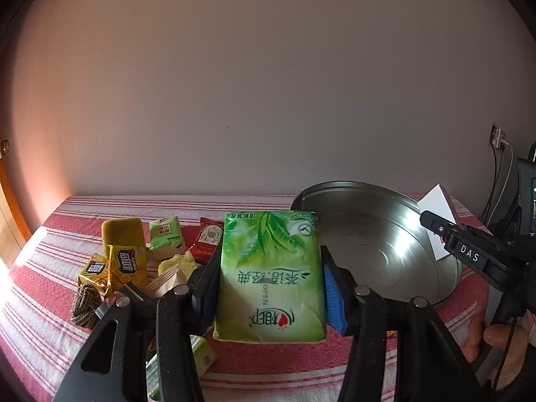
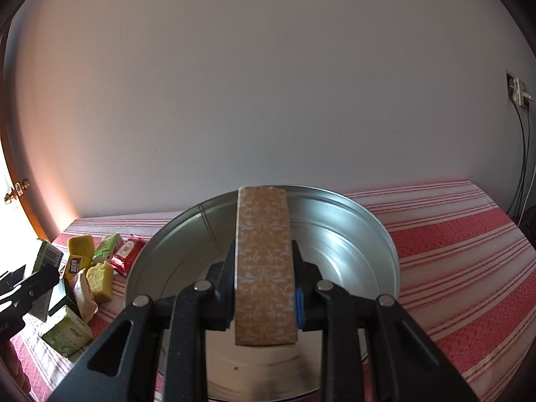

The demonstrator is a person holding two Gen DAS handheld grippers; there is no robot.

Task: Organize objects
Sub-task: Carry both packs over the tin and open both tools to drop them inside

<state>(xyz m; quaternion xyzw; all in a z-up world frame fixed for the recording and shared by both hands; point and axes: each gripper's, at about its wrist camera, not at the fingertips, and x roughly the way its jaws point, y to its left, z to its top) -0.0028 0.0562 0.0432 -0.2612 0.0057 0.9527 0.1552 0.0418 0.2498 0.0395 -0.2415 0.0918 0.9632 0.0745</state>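
Note:
My left gripper (image 1: 270, 261) is shut on a green tissue pack (image 1: 271, 288), held above the striped cloth just left of a round silver metal basin (image 1: 368, 234). My right gripper (image 2: 263, 251) is shut on a long orange box with a white floral pattern (image 2: 264, 268), held over the basin (image 2: 368, 221). In the left wrist view the right gripper (image 1: 445, 234) reaches in from the right with the box's white end (image 1: 435, 207) above the basin's rim. At the left edge of the right wrist view, the left gripper (image 2: 33, 284) carries the green pack (image 2: 47, 258).
Snacks lie left of the basin: a yellow cake block (image 1: 122, 232), yellow biscuit packets (image 1: 127, 266), a small green packet (image 1: 165, 234), a red packet (image 1: 209, 243), an unwrapped cake (image 1: 176, 266), a knotted rope (image 1: 85, 305). Another green tissue pack (image 2: 67, 335) lies nearer. A wall stands behind the table.

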